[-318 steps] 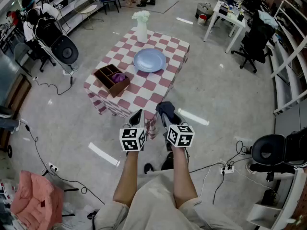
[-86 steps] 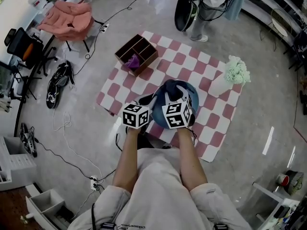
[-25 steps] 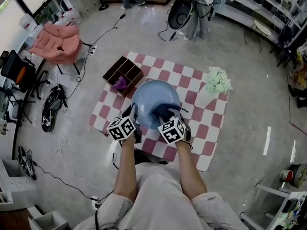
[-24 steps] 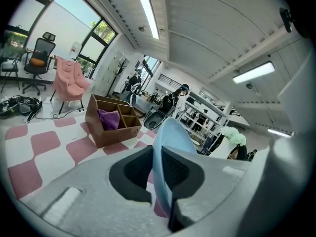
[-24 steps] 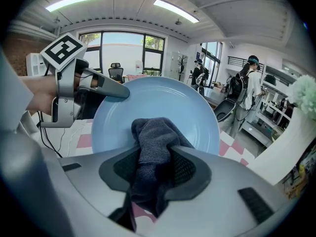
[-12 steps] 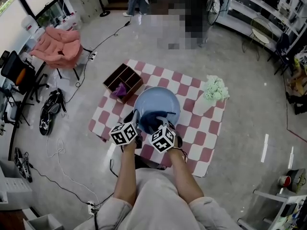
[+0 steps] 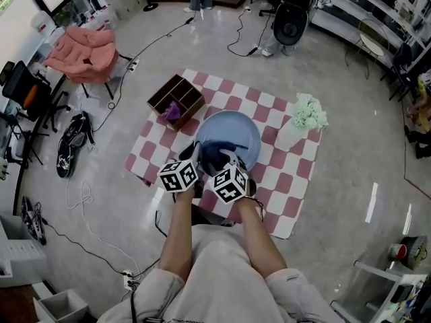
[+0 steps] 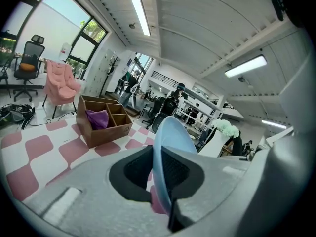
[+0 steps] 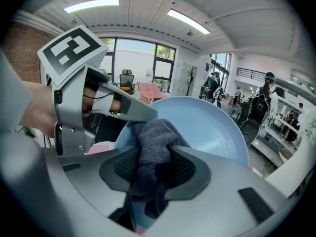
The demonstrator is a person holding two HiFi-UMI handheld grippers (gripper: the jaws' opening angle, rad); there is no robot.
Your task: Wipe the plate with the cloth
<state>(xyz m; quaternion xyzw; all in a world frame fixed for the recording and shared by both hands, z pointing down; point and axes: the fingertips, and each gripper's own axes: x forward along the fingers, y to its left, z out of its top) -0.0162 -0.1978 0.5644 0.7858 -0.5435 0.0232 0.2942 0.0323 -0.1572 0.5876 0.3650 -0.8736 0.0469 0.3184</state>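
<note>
A light blue plate [image 7: 232, 132] is tipped up over the checkered table [image 7: 286, 180], face towards me. My left gripper [image 7: 194, 157] is shut on its near left rim; in the left gripper view the plate [image 8: 170, 132] runs edge-on between the two pads of that gripper [image 8: 157, 168]. My right gripper [image 7: 221, 160] is shut on a dark blue cloth [image 7: 214, 153] and presses it against the plate's near left part. In the right gripper view the cloth [image 9: 153, 139] bulges out of the right gripper [image 9: 153, 169] onto the plate [image 9: 215, 127], close beside the left gripper [image 9: 106, 107].
A brown wooden divider box [image 7: 176, 101] with a purple cloth in it stands at the table's far left. A white vase of pale green flowers [image 7: 304, 118] stands at the far right. A pink draped chair [image 7: 84, 49] and cables lie on the floor to the left.
My right gripper has slid the cloth from the plate's middle towards its near left side, closer to the left gripper. The left gripper keeps its hold on the rim.
</note>
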